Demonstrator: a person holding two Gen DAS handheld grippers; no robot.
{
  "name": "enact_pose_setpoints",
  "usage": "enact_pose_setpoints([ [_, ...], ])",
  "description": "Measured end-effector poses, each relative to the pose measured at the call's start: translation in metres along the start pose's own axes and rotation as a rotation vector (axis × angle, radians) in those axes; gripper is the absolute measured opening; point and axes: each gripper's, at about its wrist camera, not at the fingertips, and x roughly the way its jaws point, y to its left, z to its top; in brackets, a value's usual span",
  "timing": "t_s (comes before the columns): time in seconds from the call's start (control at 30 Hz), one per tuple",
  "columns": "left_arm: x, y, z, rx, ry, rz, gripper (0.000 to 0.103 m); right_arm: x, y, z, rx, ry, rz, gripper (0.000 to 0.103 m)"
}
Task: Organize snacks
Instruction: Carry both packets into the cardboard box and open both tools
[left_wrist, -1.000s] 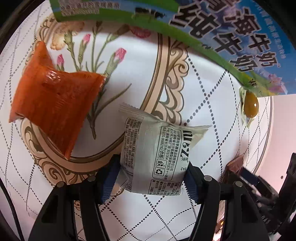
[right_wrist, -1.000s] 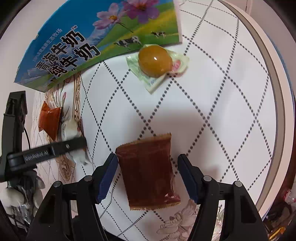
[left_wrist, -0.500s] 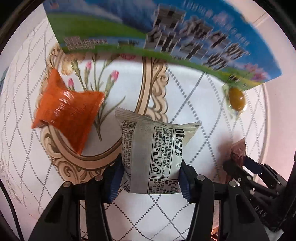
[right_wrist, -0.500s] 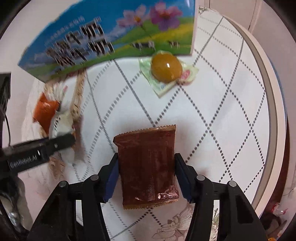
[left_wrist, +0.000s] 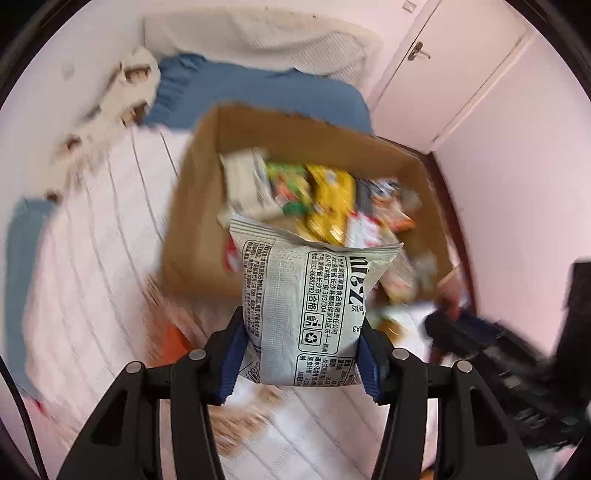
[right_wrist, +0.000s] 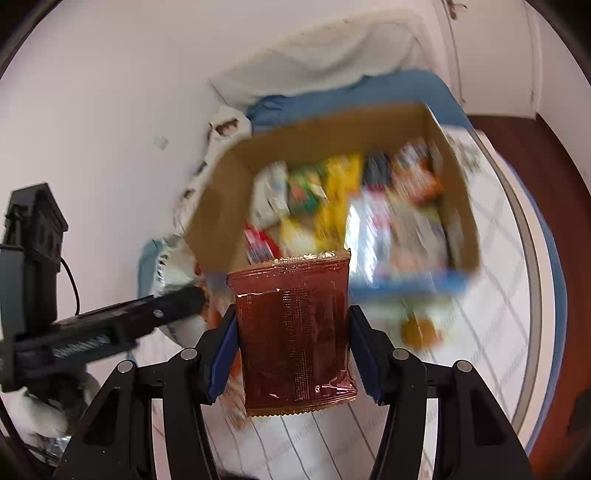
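My left gripper (left_wrist: 301, 350) is shut on a grey-white snack packet (left_wrist: 306, 306) with black print, held up in the air. My right gripper (right_wrist: 290, 347) is shut on a dark brown snack packet (right_wrist: 295, 332), also lifted off the table. Beyond both packets stands an open cardboard box (left_wrist: 199, 206) holding several colourful snack packs; the same cardboard box (right_wrist: 218, 199) fills the middle of the right wrist view. The left gripper's black body (right_wrist: 92, 328) crosses the left side of the right wrist view. An orange packet (left_wrist: 171, 338) lies blurred on the table below.
The round table (right_wrist: 517, 295) has a white diamond-patterned cloth. A yellow jelly cup (right_wrist: 421, 330) lies near the box. Behind the box lie blue bedding (left_wrist: 258, 88) and a white blanket. A door (left_wrist: 443, 66) stands at the back right.
Both grippers closed on their packets and lifted them well off the table. The views tilted up, so the box's open top and contents now show.
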Motion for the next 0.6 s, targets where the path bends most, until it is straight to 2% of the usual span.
enact_pose_setpoints([
  [0.07, 0.012, 0.006, 0.019, 0.030, 0.010, 0.084, 0.051, 0.007, 0.008, 0.028, -0.012, -0.026, -0.004, 0.059],
  [0.2, 0.048, 0.025, 0.036, 0.053, 0.106, 0.172, 0.051, 0.042, 0.010, 0.086, 0.002, -0.011, -0.001, 0.059],
  [0.37, 0.084, 0.043, 0.042, 0.029, 0.181, 0.174, 0.053, 0.095, 0.018, 0.129, 0.020, 0.041, -0.004, 0.059],
  [0.5, 0.096, 0.041, 0.042, 0.033, 0.187, 0.188, 0.057, 0.119, 0.023, 0.141, 0.023, 0.085, -0.012, 0.060],
  [0.53, 0.095, 0.041, 0.041, 0.029, 0.182, 0.188, 0.066, 0.128, 0.022, 0.144, 0.039, 0.121, 0.000, 0.065],
  [0.57, 0.095, 0.041, 0.042, 0.028, 0.180, 0.185, 0.078, 0.135, 0.020, 0.145, 0.055, 0.141, 0.005, 0.079],
  [0.6, 0.096, 0.040, 0.042, 0.026, 0.185, 0.169, 0.080, 0.140, 0.018, 0.145, 0.071, 0.158, 0.014, 0.086],
])
